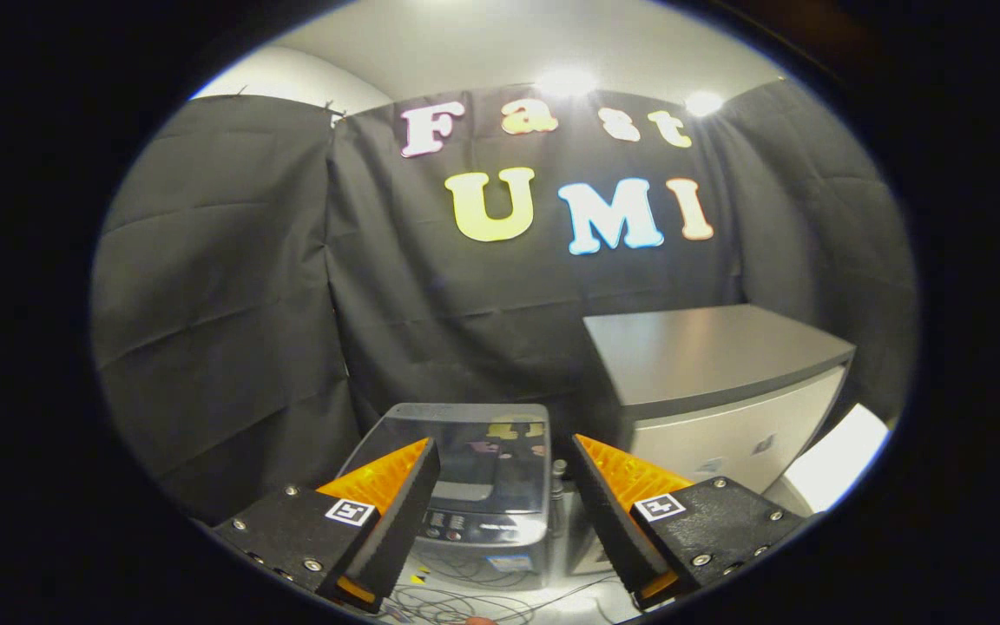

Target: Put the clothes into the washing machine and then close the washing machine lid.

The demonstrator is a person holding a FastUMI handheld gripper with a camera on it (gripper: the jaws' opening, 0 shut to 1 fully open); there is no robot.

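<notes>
Tool held open above the washer.
The tool point(500, 460) is seen with fingers spread wide, nothing between them. Beyond them stands the washer point(474, 486), lid point(483, 456) closed; a cabinet point(717, 391) is set just beside it, cables point(465, 599) on the floor.

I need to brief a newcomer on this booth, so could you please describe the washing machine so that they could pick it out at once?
Start at the black cloth wall and look down to the floor in front of it. The washing machine stands there, just left of the taller white cabinet with a grey top, beyond the open claw and seen between its fingers. Unlike the cabinet, it is low, with a dark glossy lid, shut, and a button panel.
</notes>
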